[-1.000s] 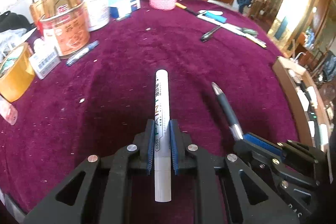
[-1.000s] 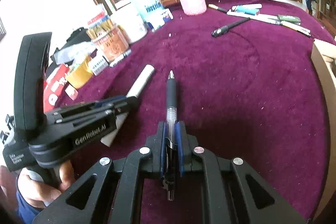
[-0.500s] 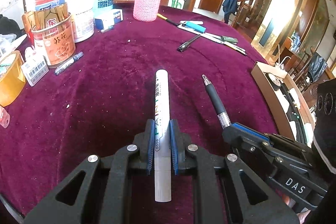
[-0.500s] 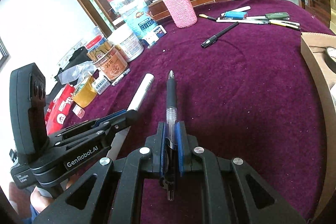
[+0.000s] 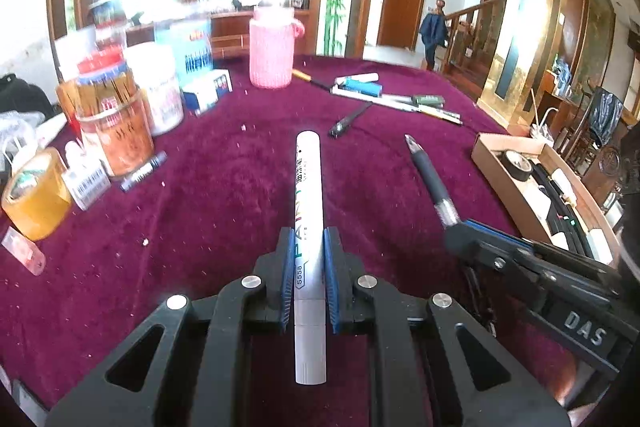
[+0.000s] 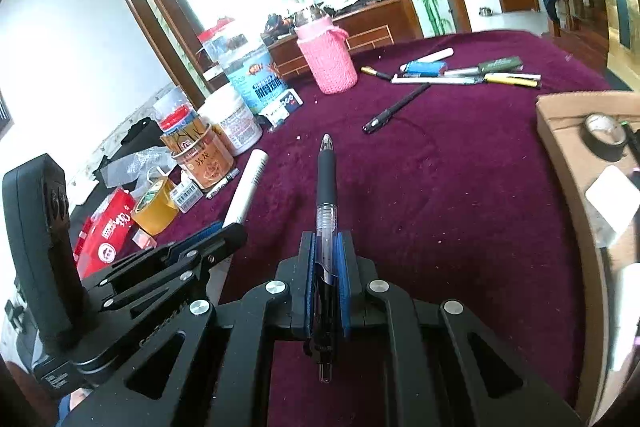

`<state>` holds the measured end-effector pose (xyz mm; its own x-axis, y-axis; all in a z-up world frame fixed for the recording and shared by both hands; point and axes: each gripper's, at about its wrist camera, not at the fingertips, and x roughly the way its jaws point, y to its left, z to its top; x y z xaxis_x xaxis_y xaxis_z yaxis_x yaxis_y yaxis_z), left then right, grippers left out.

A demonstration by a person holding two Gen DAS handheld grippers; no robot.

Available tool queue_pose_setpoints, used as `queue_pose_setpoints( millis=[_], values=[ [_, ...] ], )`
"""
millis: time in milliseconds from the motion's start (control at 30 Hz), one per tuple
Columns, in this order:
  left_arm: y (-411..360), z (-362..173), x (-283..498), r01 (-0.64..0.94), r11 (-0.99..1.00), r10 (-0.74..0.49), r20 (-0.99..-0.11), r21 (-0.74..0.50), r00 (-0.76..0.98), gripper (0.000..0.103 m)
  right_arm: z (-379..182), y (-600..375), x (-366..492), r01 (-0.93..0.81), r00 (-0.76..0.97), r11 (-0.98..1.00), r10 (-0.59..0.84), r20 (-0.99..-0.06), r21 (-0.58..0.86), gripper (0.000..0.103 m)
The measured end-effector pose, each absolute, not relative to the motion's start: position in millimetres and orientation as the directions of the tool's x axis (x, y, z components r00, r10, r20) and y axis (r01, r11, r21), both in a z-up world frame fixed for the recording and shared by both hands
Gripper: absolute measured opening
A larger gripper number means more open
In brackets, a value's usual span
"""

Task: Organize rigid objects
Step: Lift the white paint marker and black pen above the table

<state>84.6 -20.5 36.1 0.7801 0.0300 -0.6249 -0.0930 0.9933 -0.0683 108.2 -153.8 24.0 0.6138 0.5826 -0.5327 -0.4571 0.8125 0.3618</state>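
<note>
A maroon cloth table (image 5: 224,195) carries a cardboard box (image 6: 560,147) at the right, seemingly holding tape rolls. The left gripper (image 5: 307,247) is clamped on a white paint marker (image 5: 307,179), the right gripper (image 6: 327,259) on a black gel pen (image 6: 327,171), both above the near cloth.

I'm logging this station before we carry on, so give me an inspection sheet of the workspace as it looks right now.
Surface: maroon cloth, lint-specked.
Job's things: white paint marker in left gripper; black gel pen in right gripper; cardboard box at right holds a tape roll.
Clutter: loose pens, pink knitted jar, tins, yellow tape.
Grippers: both shut on their items.
Cables: nothing seen.
Surroundings: window, wooden door, staircase.
</note>
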Motion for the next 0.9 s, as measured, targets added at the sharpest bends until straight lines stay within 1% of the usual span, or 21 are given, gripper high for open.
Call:
queue_pose_setpoints(
  millis=[167, 467, 700, 900],
  values=[
    [-26.2, 46.0, 75.6, -0.115, 0.993, 0.086, -0.571, -0.016, 0.816, 0.012, 32.8, -166.0, 89.3, -0.455, 0.626, 0.816, 0.577, -0.524, 0.355, 0.009],
    [-48.0, 62.1, 60.8, -0.123, 0.989, 0.147, -0.501, 0.080, 0.853, 0.012, 52.4, -188.4, 68.8, -0.445, 0.661, 0.824, 0.566, -0.492, 0.350, 0.009],
    [-62.6, 71.4, 48.9, -0.121, 0.986, 0.162, -0.470, 0.117, 0.868, 0.012, 61.3, -201.5, 56.2, -0.448, 0.674, 0.817, 0.575, -0.464, 0.362, 0.009],
    [-76.5, 75.0, 44.1, -0.108, 0.986, 0.156, -0.463, 0.129, 0.873, 0.012, 60.6, -212.0, 54.9, -0.440, 0.678, 0.814, 0.578, -0.455, 0.379, 0.009]
  ],
)
